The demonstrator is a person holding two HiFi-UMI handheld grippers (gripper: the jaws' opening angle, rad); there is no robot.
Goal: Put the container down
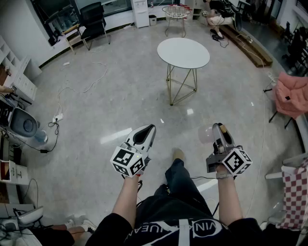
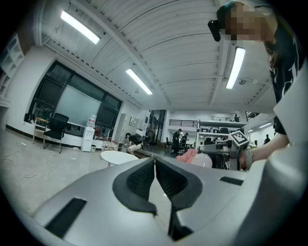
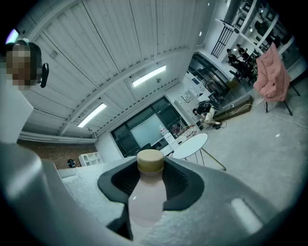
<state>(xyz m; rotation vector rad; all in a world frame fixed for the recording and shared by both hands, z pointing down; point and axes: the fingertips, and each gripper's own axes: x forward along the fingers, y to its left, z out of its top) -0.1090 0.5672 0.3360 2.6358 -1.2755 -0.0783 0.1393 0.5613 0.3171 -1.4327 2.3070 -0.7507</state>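
Note:
The container is a pale, milky bottle (image 3: 146, 197) with a tan cap (image 3: 150, 161). It stands between the dark pads of my right gripper (image 3: 150, 181), which is shut on its neck and shoulder. In the head view the right gripper (image 1: 217, 129) is held at waist height over the floor, and the bottle (image 1: 207, 134) shows as a pale blur at its left side. My left gripper (image 1: 146, 133) hovers level with it to the left. Its jaws (image 2: 155, 178) are shut with nothing between them. A round white table (image 1: 183, 52) stands ahead on thin gold legs.
A black chair (image 1: 94, 21) and a wire stool (image 1: 175, 14) stand at the back. Cables (image 1: 82, 86) trail over the grey floor at left. A pink jacket (image 1: 292, 93) hangs at right, above a checkered cloth (image 1: 294, 192). People sit at the far end.

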